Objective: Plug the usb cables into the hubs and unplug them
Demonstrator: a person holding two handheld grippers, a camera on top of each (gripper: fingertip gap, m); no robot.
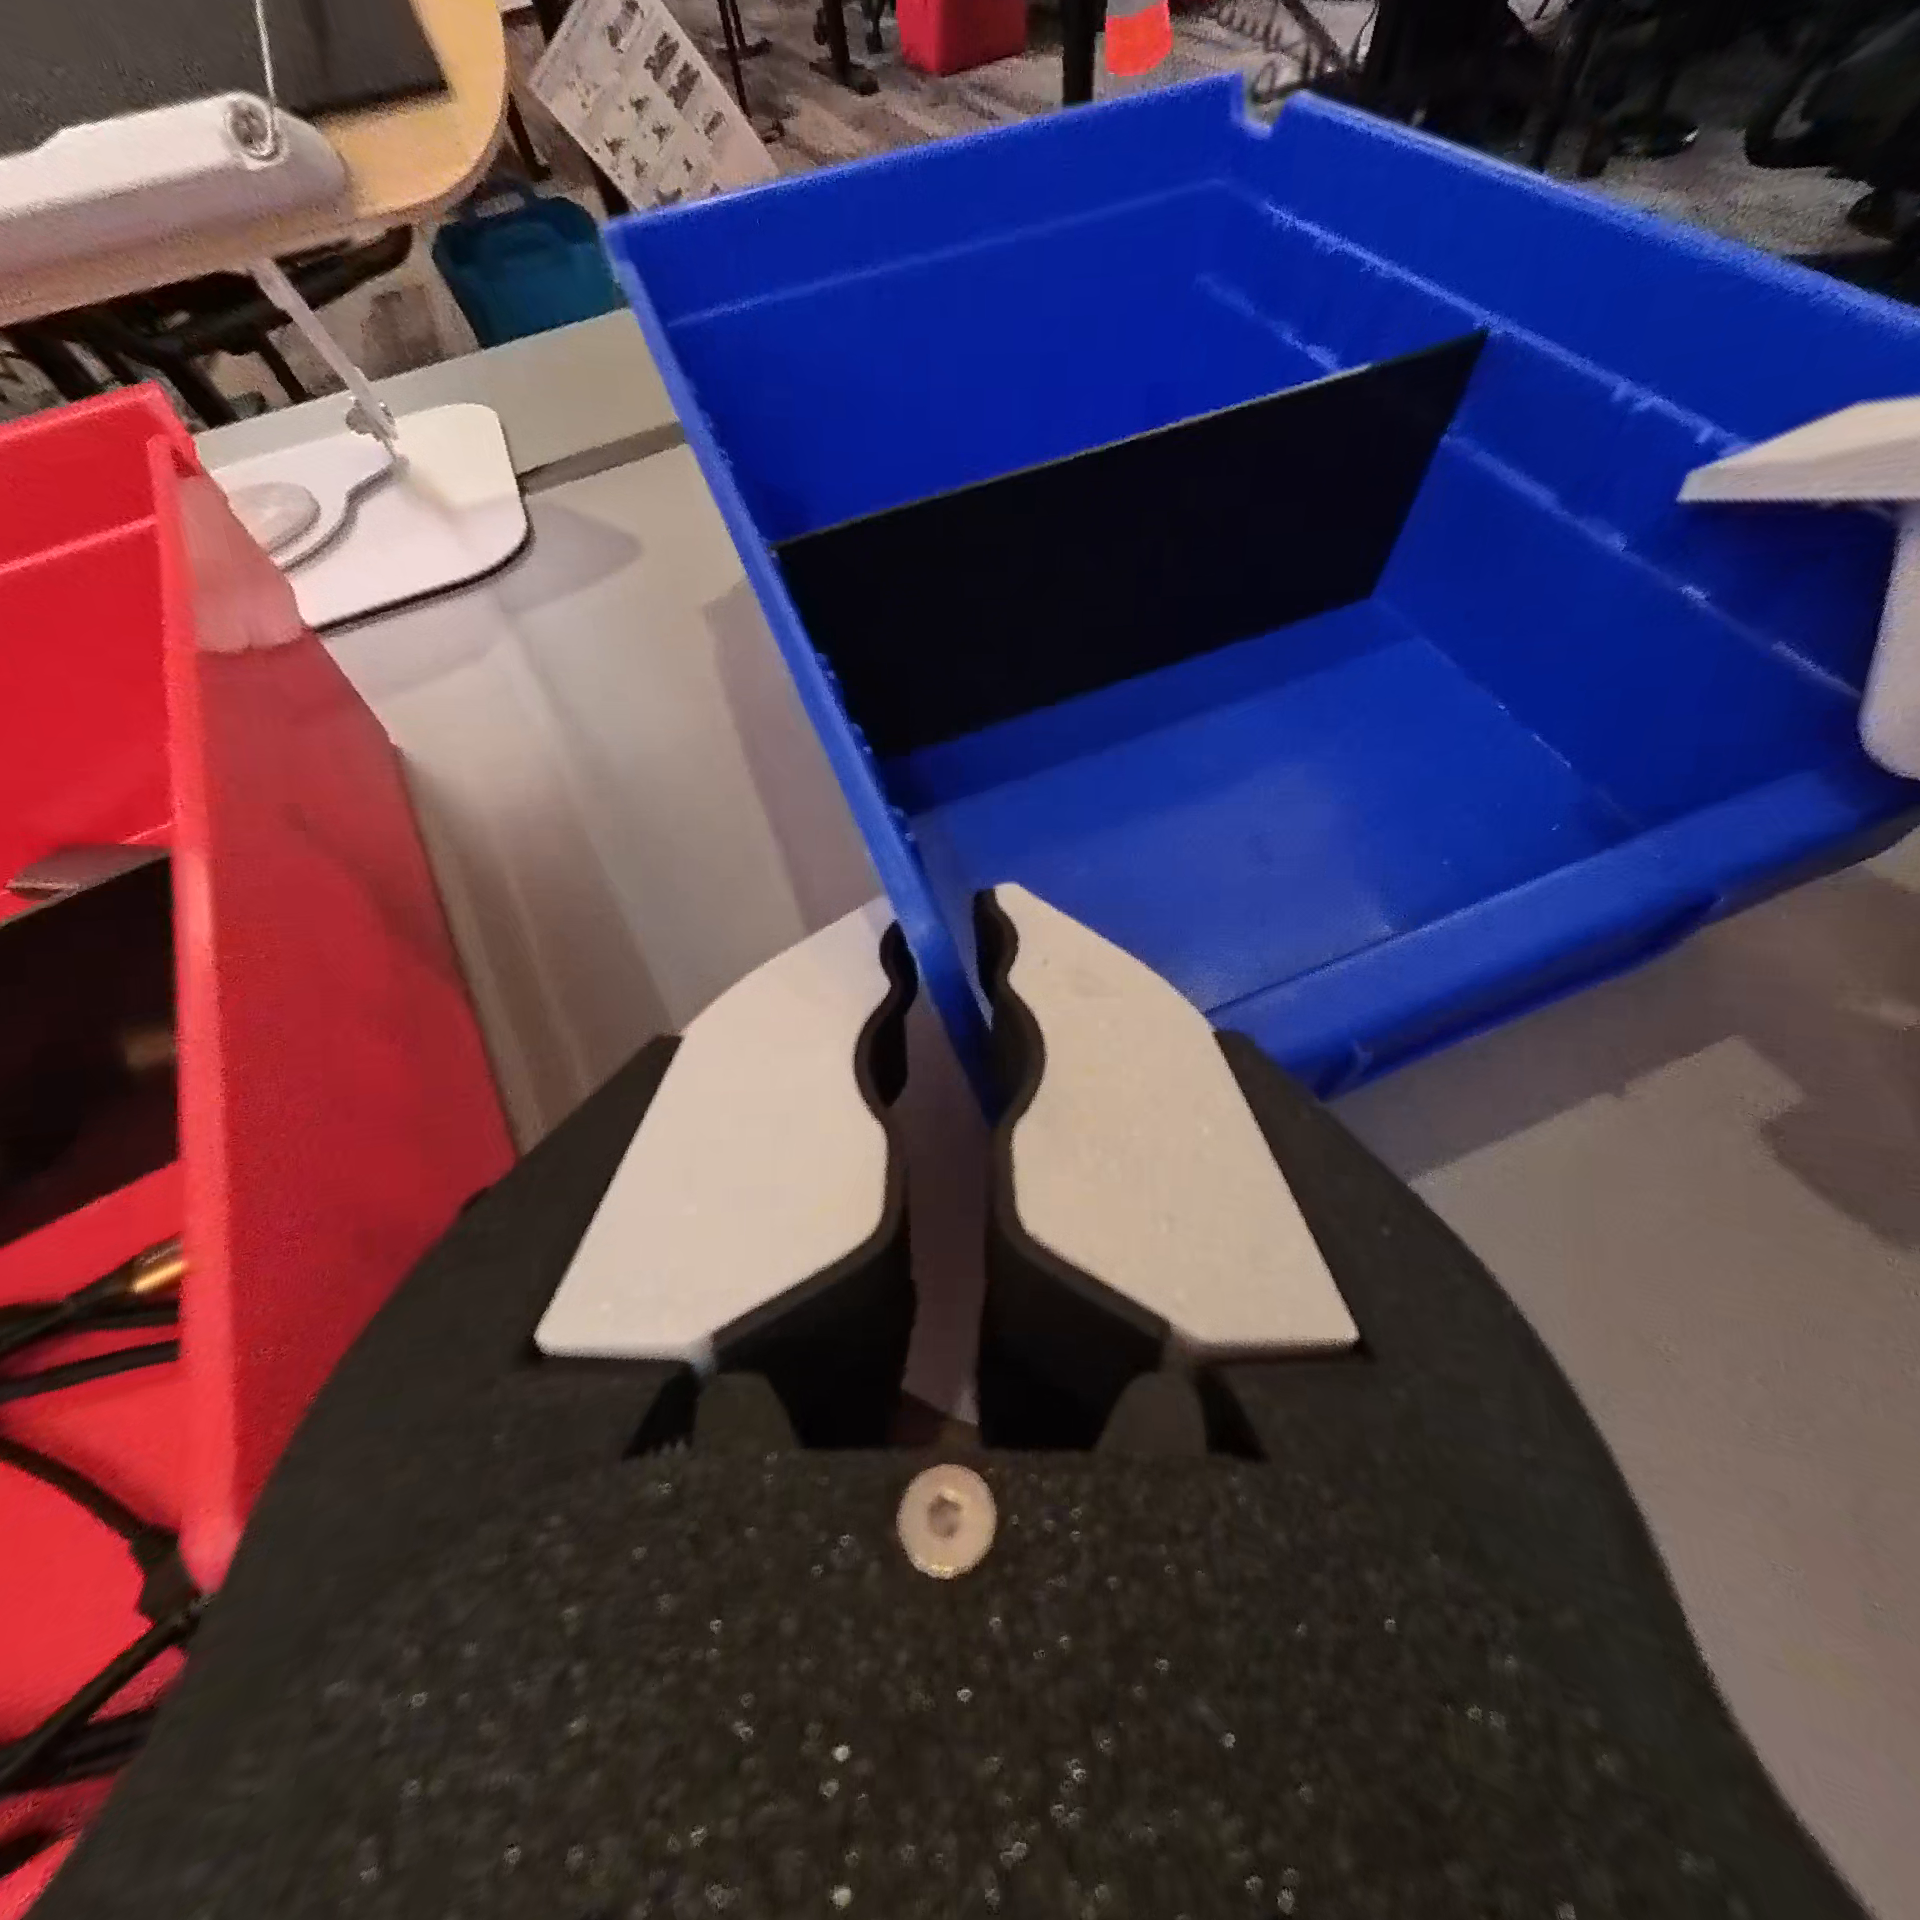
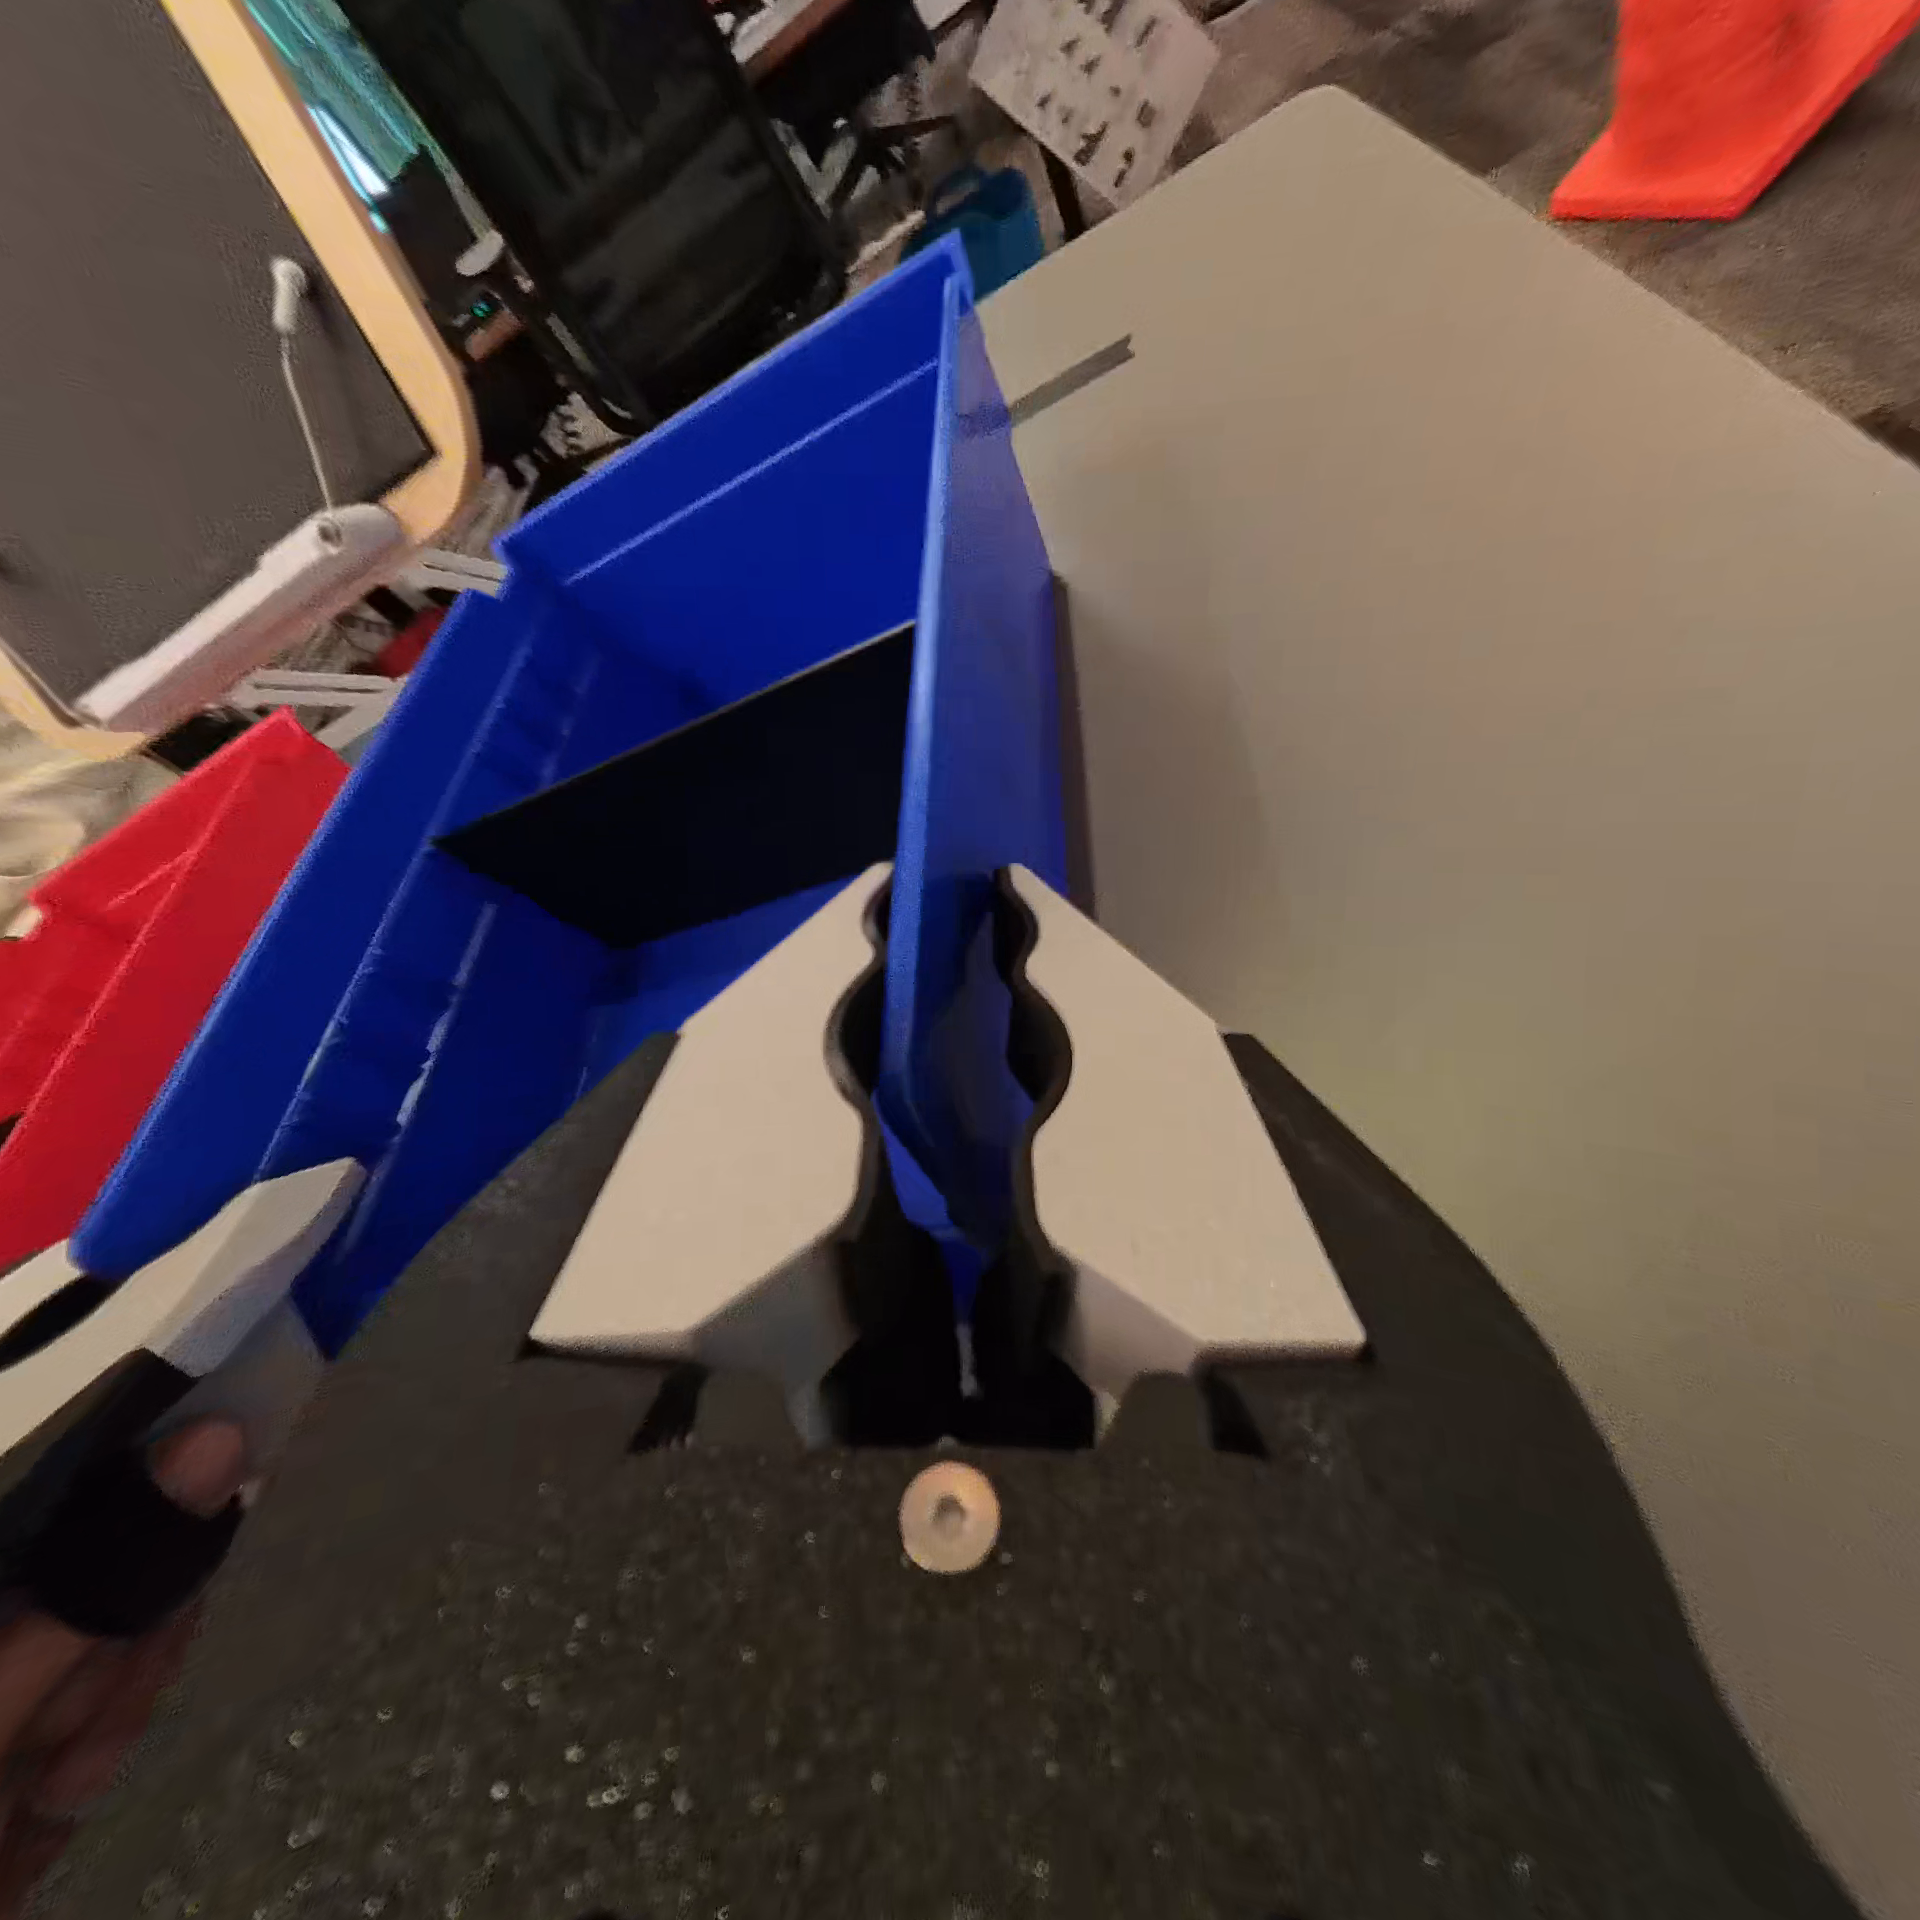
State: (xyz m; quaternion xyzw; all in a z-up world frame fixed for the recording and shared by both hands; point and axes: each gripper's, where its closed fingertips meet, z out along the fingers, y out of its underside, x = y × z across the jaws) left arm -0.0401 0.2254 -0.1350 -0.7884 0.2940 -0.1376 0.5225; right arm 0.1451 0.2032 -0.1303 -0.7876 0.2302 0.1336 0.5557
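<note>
Starting at the left: the red bin [image 1: 291,935] is sitting on the grey table [image 1: 623,748], smooth plastic, walls flaring upward. Inside it black cables [image 1: 94,1309] are lying loose, thin and round, one ending in a brass-coloured plug [image 1: 156,1273]; a dark flat object is resting above them, too cut off to identify. No hub is making itself plain in either view.

Your left gripper [image 1: 948,925] is pinching the blue bin [image 1: 1299,810] at its near-left corner wall, the scalloped grey fingers [image 1: 769,1122] closing on the thin plastic edge. The bin is glossy, ribbed along its inner walls, and is being split by an upright black divider [image 1: 1122,561], flat and matte. Both compartments are showing only bare blue floor.

Your right gripper [image 2: 940,883] is clamping the bin's [image 2: 727,582] right wall, which is running edge-on between the fingers [image 2: 1143,1122]; its tip is also showing at the right margin [image 1: 1808,457] of the left view. The bin is looking tilted against the table [image 2: 1455,831] in the right view; I cannot tell whether it is lifting off.
</note>
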